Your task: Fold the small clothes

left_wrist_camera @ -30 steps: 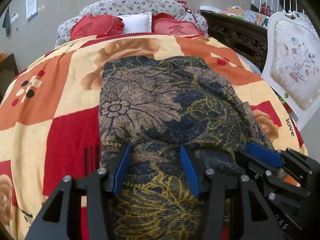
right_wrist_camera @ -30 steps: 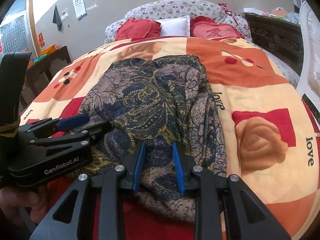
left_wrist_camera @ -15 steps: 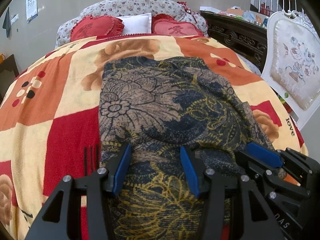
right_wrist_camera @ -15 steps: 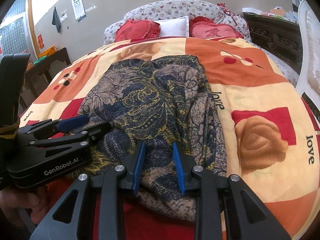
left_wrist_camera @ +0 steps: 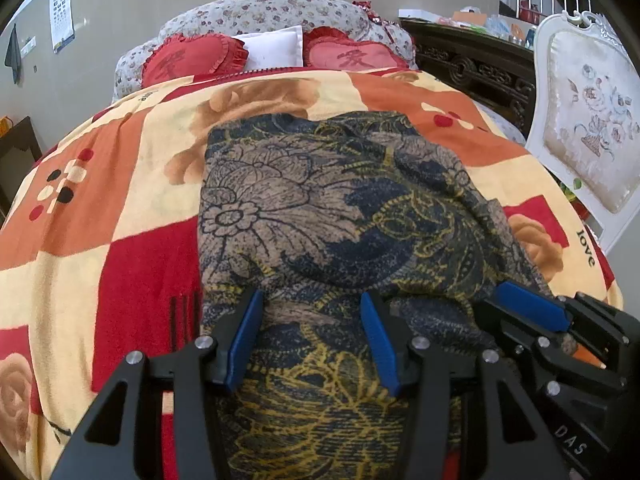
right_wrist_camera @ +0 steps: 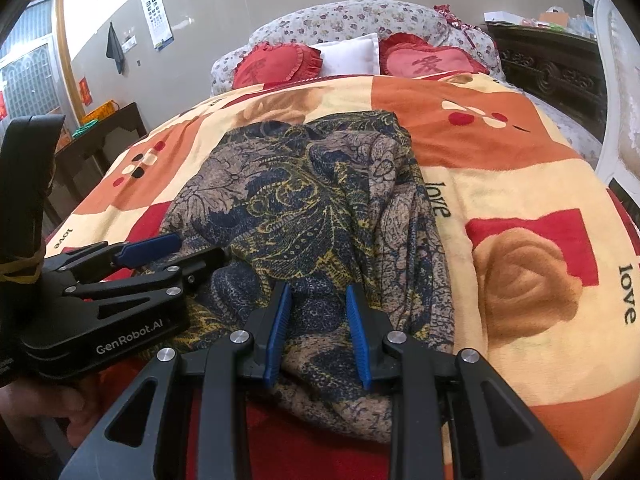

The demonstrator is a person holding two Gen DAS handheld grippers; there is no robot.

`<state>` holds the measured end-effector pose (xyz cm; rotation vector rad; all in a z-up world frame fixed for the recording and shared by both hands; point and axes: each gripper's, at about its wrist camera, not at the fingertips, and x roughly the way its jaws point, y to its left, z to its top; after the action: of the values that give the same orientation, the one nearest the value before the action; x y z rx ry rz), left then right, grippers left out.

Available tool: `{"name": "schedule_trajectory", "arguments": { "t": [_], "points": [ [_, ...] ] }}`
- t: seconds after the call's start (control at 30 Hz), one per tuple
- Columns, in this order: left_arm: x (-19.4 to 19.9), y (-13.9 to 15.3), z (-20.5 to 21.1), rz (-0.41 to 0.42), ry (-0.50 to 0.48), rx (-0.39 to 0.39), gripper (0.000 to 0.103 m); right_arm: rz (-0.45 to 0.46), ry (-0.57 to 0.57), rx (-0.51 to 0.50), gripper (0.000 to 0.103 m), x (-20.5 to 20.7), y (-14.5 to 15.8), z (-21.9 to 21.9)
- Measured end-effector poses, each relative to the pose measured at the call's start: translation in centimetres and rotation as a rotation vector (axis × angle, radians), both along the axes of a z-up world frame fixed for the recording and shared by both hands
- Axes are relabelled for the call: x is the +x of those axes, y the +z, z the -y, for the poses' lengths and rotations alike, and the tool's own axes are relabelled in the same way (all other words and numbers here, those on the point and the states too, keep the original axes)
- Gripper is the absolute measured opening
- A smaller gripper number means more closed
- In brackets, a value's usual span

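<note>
Floral garment (left_wrist_camera: 320, 216) — near hem hidden, tongs' grip unclear

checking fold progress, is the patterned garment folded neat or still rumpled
Still rumpled: the patterned garment lies bunched on the blanket, with wrinkles and uneven edges along its right side.

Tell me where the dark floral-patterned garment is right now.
The dark floral-patterned garment lies spread on the red, orange and cream patchwork blanket on the bed, its near edge under both grippers; in the left wrist view a white upholstered chair stands to its right.
</note>
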<state>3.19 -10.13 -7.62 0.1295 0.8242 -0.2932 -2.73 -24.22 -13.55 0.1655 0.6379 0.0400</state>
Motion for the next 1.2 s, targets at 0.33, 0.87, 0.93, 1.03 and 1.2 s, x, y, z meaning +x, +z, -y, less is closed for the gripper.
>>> {"name": "schedule_trajectory", "arguments": {
  "t": [0.33, 0.87, 0.93, 1.03, 1.2],
  "points": [
    [0.3, 0.5, -0.2, -0.032, -0.011, -0.020, 0.054, 0.001, 0.001, 0.008, 0.030, -0.2, -0.1, 0.4],
    [10.2, -1.1, -7.9, -0.309, -0.018, -0.328, 0.097, -0.006, -0.136, 0.361, 0.049, 1.0, 1.8, 7.3],
    [10.6, -1.1, -7.9, -0.317, -0.029, -0.359, 0.100, -0.005, -0.132, 0.387, 0.049, 1.5, 1.6, 7.0],
    [11.4, -1.0, -8.1, -0.330, -0.033, -0.423, 0.100, 0.009, -0.100, 0.383, 0.049, 3.3, 1.4, 5.6],
    [11.9, -0.6, -9.8, -0.348, 0.066, -0.470, 0.047, 0.024, -0.090, 0.402, 0.049, 7.5, 1.3, 3.9]
  ]
}}
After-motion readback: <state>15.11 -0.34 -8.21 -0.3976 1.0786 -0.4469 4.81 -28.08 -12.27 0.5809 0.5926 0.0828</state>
